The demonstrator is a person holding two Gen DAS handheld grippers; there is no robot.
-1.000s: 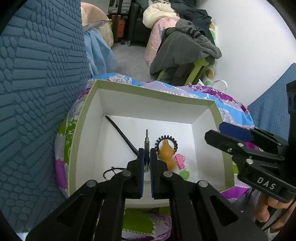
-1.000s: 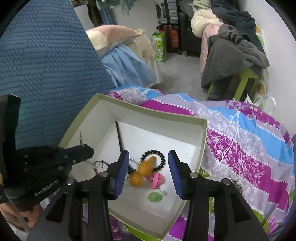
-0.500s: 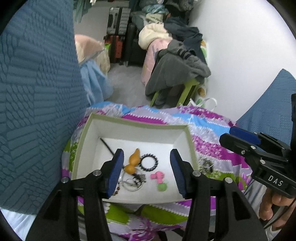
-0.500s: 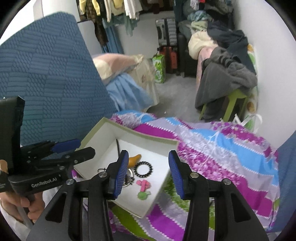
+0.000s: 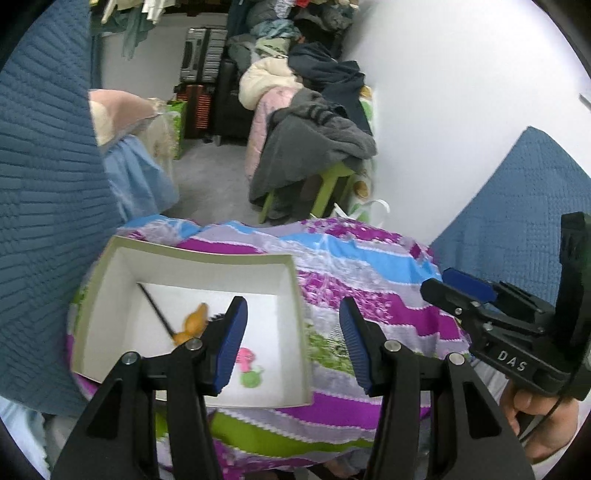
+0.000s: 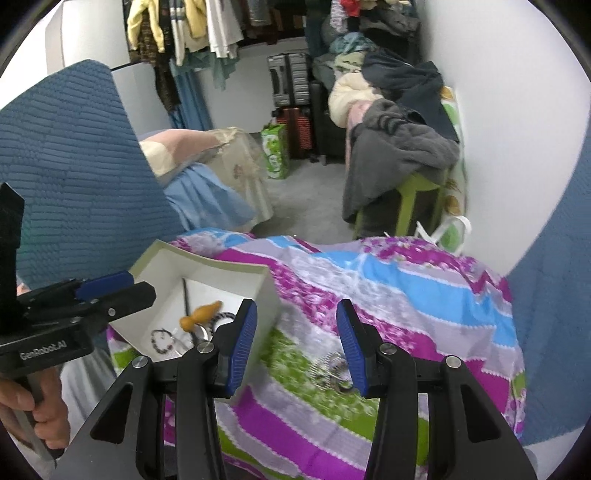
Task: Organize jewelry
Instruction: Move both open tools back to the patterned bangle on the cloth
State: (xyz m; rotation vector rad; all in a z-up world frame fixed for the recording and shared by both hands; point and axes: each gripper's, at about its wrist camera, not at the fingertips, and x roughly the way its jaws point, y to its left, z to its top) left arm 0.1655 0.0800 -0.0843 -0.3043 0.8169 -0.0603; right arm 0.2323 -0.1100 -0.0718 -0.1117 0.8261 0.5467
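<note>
Box (image 5: 295, 295) at left already holds most pieces: black stick, orange piece (image 5: 194, 321), pink clip, green tag. Left gripper (image 5: 291, 343) wide open, empty. Silver jewelry (image 6: 330, 371) lies on bedspread; right gripper (image 6: 295, 345) open above it. One item left, I'd guess.

Cluttered bedroom with white walls, a grey floor and piles of clothing.

A plain white wall (image 5: 461, 110) fills the upper right of the frame. Grey floor (image 6: 306, 192) runs down the middle toward stacked suitcases (image 6: 288, 79) at the top centre. Garments hang on a clothes rail (image 6: 184, 26) at the upper left. A lime-green stool (image 6: 413, 199) at centre right carries a heap of grey and dark clothes (image 6: 399, 147). A green shopping bag (image 6: 275, 151) stands on the floor near the suitcases. Blue quilted panels (image 5: 44, 184) rise at the left and right edges. A floral bedspread (image 6: 406, 291) in purple, blue and green covers the lower half.
</note>
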